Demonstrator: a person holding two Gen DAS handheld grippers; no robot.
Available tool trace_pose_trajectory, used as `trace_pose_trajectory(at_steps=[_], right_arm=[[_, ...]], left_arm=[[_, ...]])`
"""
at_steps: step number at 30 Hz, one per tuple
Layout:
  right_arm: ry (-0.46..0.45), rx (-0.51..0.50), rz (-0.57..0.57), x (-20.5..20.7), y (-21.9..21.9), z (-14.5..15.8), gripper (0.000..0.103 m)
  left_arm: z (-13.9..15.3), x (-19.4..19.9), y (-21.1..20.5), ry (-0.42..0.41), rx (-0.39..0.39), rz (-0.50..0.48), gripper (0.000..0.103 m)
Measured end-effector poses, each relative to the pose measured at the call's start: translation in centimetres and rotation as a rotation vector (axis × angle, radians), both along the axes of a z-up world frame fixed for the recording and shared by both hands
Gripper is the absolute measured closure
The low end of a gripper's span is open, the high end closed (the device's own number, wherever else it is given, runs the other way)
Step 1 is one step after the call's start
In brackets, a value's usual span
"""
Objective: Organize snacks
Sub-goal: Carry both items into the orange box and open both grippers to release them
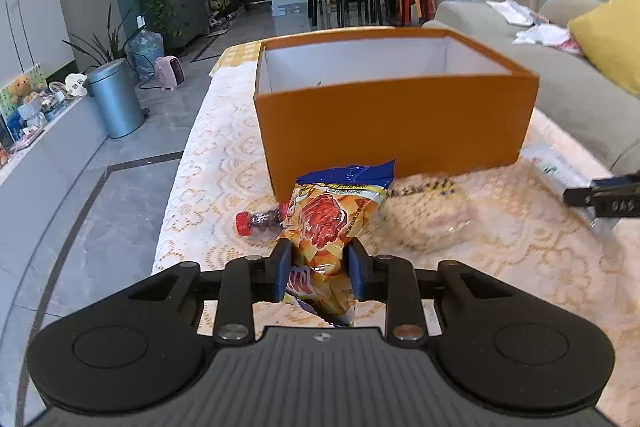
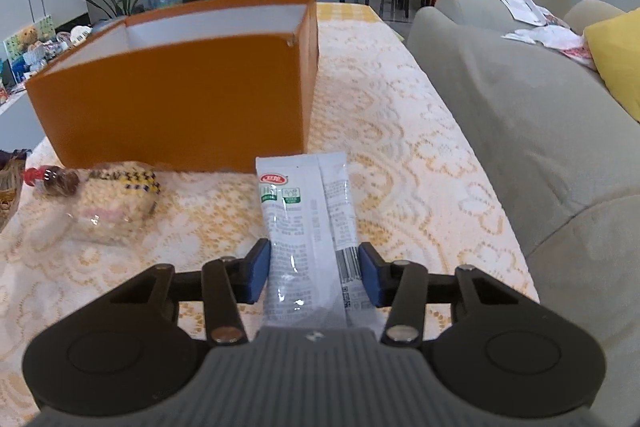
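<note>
An open orange box point(image 1: 392, 123) with a white inside stands on the lace-covered table; it also shows in the right wrist view point(image 2: 172, 99). My left gripper point(image 1: 319, 269) is shut on a yellow and blue chip bag point(image 1: 332, 223), held just above the cloth before the box. My right gripper point(image 2: 315, 273) has its blue pads on both sides of a white snack packet point(image 2: 308, 223), which lies flat; the pads look just apart from it. A clear bag of yellow snacks point(image 2: 116, 203) and a small red-capped bottle point(image 2: 52, 180) lie near the box.
A grey sofa point(image 2: 520, 115) with a yellow cushion point(image 2: 616, 59) runs along the table's right side. The table's left edge drops to a tiled floor with a blue bin point(image 1: 116, 99). The right gripper's finger point(image 1: 604, 195) shows at the left view's right edge.
</note>
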State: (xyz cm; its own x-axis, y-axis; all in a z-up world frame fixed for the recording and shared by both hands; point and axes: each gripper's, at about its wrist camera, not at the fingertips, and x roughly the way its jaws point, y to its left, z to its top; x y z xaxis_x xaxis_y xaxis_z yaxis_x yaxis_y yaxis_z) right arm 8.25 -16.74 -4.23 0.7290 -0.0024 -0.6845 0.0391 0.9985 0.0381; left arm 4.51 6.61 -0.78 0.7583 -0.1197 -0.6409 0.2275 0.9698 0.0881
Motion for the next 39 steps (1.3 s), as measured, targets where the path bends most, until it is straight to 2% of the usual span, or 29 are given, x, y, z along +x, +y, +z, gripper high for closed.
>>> trace_pose_trajectory(at_steps=[5, 14, 20, 27, 33, 39], right_arm=[[-0.032, 0.024, -0.019, -0.6, -0.6, 1.1, 0.057], [-0.028, 0.095, -0.106, -0.6, -4.0, 1.8, 0.057], [-0.069, 0.123, -0.048, -0.6, -3.5, 4.1, 0.057], [-0.137, 0.16, 0.079, 1.1, -1.7, 9.1, 0.057], [-0.142, 0.221, 0.169, 4.6, 0.1, 12.7, 0.057], [-0.116, 0.204, 0.204, 8.8, 2.3, 13.8, 0.056]], left_arm=[[1.1, -0.4, -0.1, -0.003, -0.045, -0.014, 0.07], [1.8, -0.4, -0.7, -0.007, -0.051, -0.035, 0.07], [3.7, 0.3, -1.5, -0.012, -0.075, -0.067, 0.07], [6.6, 2.6, -2.6, -0.017, -0.115, -0.128, 0.071], [8.4, 5.9, -3.5, -0.016, -0.129, -0.141, 0.071], [9.7, 9.3, -4.0, -0.003, -0.163, -0.147, 0.071]])
